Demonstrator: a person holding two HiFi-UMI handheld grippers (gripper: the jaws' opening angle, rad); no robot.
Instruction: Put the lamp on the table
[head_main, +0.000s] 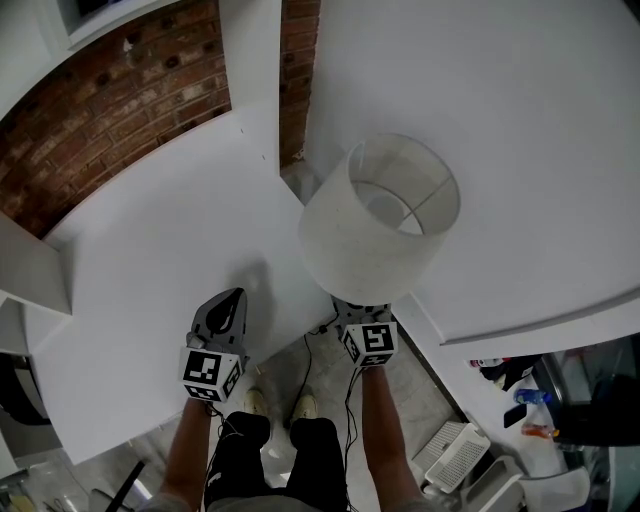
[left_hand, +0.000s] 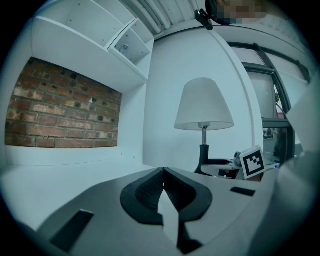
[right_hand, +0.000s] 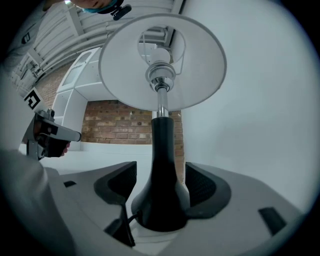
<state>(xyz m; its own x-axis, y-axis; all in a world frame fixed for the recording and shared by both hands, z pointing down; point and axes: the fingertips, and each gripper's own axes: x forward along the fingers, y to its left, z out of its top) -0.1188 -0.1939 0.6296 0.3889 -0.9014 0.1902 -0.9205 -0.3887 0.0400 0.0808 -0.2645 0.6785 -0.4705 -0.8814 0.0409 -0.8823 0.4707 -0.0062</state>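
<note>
**Q:** Entry check: can you read any text, label, brand or number from where you stand?

**A:** None legible. Your left marker cube (head_main: 210, 372) and right marker cube (head_main: 370, 343) carry only black-and-white square patterns. You will find no letters or digits on them.

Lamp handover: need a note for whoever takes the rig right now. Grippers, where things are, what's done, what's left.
Left gripper: shut, empty, off to the lamp's left, touching nothing.
Right gripper: open, with the black base of the lamp between the jaws. There is a clear gap at the left pad.
Lamp: upright, shade on top, standing on the white table near its edge. Its cord trails off by the right gripper.
Done: the lamp appears placed and released.
Left: draw the right gripper straight back without nudging the base or snagging the cord.
</note>
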